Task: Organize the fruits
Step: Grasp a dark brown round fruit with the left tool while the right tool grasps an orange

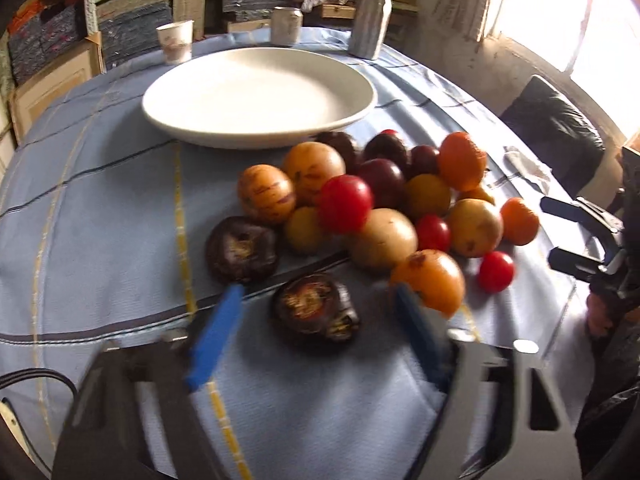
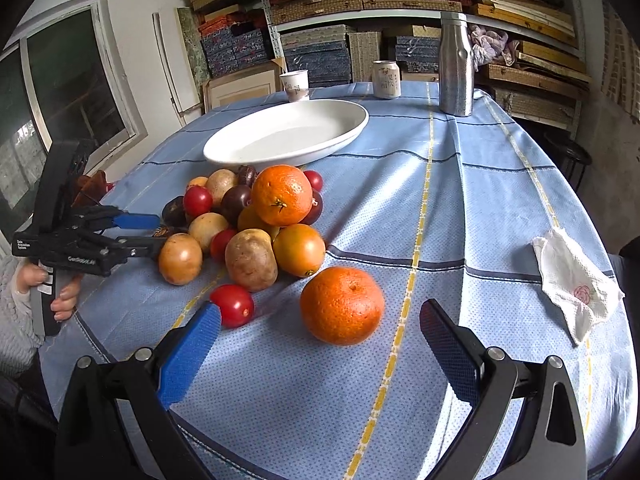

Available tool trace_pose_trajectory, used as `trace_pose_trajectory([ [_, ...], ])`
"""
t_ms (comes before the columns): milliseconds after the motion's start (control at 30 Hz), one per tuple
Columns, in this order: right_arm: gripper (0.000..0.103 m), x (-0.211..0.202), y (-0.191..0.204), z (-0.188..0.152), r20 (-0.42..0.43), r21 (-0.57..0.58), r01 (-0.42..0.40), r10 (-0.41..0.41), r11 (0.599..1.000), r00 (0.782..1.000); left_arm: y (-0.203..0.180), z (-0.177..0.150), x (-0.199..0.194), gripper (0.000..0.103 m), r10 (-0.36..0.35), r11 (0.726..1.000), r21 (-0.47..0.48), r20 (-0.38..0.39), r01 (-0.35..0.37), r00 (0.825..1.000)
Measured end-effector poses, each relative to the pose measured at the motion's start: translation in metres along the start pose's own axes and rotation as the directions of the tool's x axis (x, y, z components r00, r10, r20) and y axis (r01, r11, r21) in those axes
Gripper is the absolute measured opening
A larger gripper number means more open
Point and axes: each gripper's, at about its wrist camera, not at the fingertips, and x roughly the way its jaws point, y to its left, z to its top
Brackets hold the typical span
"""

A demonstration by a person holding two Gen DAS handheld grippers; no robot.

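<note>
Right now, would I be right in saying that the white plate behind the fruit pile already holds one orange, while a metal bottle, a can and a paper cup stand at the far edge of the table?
Not quite: the white plate holds nothing, as the right wrist view shows. Both oranges are off it, one orange alone on the cloth and the other atop the pile. The metal bottle, can and paper cup do stand at the far edge.

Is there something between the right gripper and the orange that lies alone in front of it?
Nothing visible. The lone orange sits apart from the fruit pile, just beyond the right gripper, whose jaws stand open with only bare tablecloth between.
</note>
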Motion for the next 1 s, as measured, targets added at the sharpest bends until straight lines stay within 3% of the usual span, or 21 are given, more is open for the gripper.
trace_pose_trajectory([
  [100,0.1,-0.001,-0.002,-0.001,0.007,0.011,-0.009,0.009,1.0,1.0,-0.001,-0.001,0.009,0.061,0.013,1.0,0.015,-0.024,-0.012,1.0],
  [300,0.1,0.001,-0.003,-0.001,-0.002,0.012,-0.016,0.016,1.0,1.0,-0.002,-0.005,0.011,0.061,0.121,0.992,0.05,-0.018,-0.12,0.992],
  [467,0.1,0.001,-0.001,-0.002,0.002,0.005,-0.004,0.004,1.0,1.0,-0.017,-0.004,0.012,0.046,0.102,0.991,0.083,-0.011,-0.101,0.995],
  [600,0.099,0.001,0.005,-0.001,-0.006,-0.022,0.013,-0.013,1.0,1.0,-0.006,-0.01,0.005,0.046,0.066,0.998,0.01,0.007,-0.066,0.998],
  [733,0.078,0.008,0.012,0.008,-0.038,-0.06,0.022,-0.025,0.998,0.999,0.013,-0.017,-0.002,0.046,0.012,0.996,-0.087,0.031,-0.009,0.999],
  [900,0.077,0.015,0.011,0.016,-0.041,-0.072,0.067,-0.071,0.995,0.997,0.019,-0.019,-0.005,0.046,0.005,0.994,-0.112,0.047,0.001,0.999],
  [1000,0.063,0.022,0.004,0.013,-0.075,-0.036,0.062,-0.065,0.997,0.995,0.016,-0.018,-0.004,0.046,-0.002,0.995,-0.096,0.044,0.007,0.999],
])
